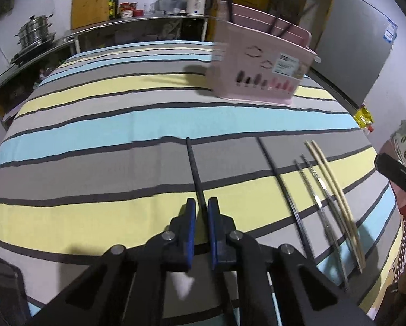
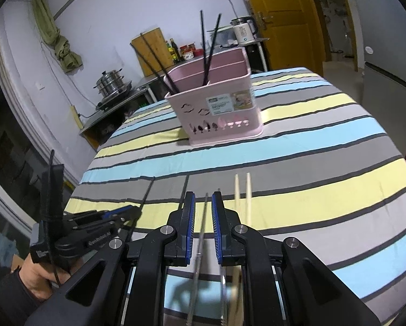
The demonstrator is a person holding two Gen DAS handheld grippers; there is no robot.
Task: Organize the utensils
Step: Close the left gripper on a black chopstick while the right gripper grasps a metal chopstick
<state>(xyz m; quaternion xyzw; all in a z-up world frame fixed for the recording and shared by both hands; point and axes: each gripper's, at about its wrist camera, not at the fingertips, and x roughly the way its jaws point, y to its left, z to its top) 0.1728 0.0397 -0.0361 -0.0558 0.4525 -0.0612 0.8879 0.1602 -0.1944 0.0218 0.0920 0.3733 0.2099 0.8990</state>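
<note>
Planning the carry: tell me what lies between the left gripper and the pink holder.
Only bare striped cloth between left gripper and holder, left wrist view.

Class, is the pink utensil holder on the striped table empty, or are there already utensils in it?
Not empty. The pink utensil holder stands upright with dark chopsticks sticking out of its top compartments.
</note>
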